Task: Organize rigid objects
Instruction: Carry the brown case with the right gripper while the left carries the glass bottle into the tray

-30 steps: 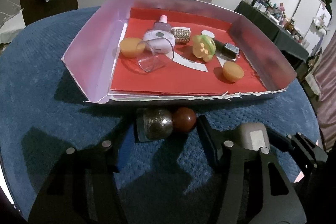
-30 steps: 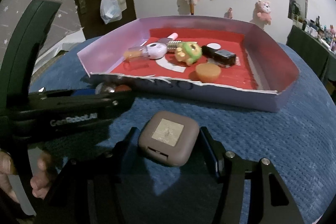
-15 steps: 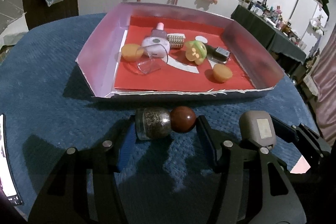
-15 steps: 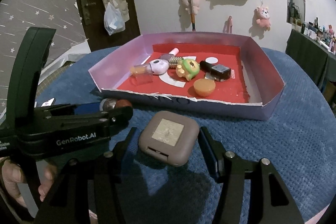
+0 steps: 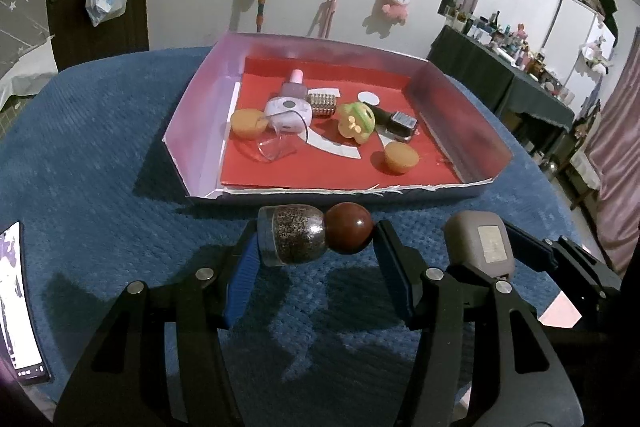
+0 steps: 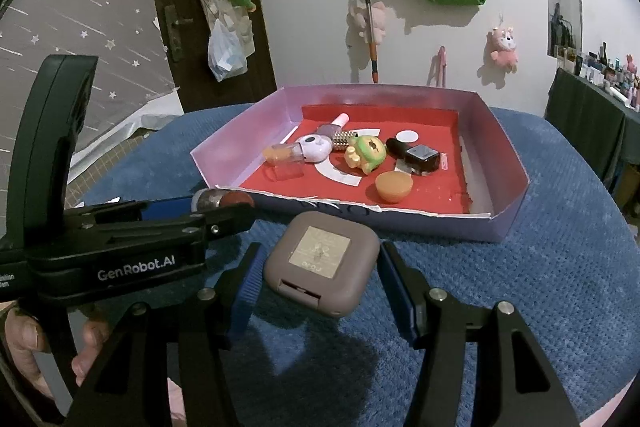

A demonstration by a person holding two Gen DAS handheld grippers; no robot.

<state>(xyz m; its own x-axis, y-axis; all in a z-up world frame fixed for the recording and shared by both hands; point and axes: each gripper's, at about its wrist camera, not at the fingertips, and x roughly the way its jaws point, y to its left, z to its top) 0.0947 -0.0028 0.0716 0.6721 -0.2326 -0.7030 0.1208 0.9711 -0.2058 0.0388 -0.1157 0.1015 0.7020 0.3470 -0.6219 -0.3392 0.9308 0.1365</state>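
My left claw (image 5: 316, 259) grips the smooth glass jar (image 5: 290, 237) end to end before the tray (image 5: 192, 115) — it could slip. My right claw (image 6: 320, 283) squeezes the hard, light case (image 6: 322, 269) by its sides.

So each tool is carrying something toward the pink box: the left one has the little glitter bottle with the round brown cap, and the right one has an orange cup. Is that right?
Not quite. The right tool holds a rounded, taupe square case, not an orange cup, as the right wrist view shows. The left tool does grip the glitter bottle, and the pink box lies ahead.
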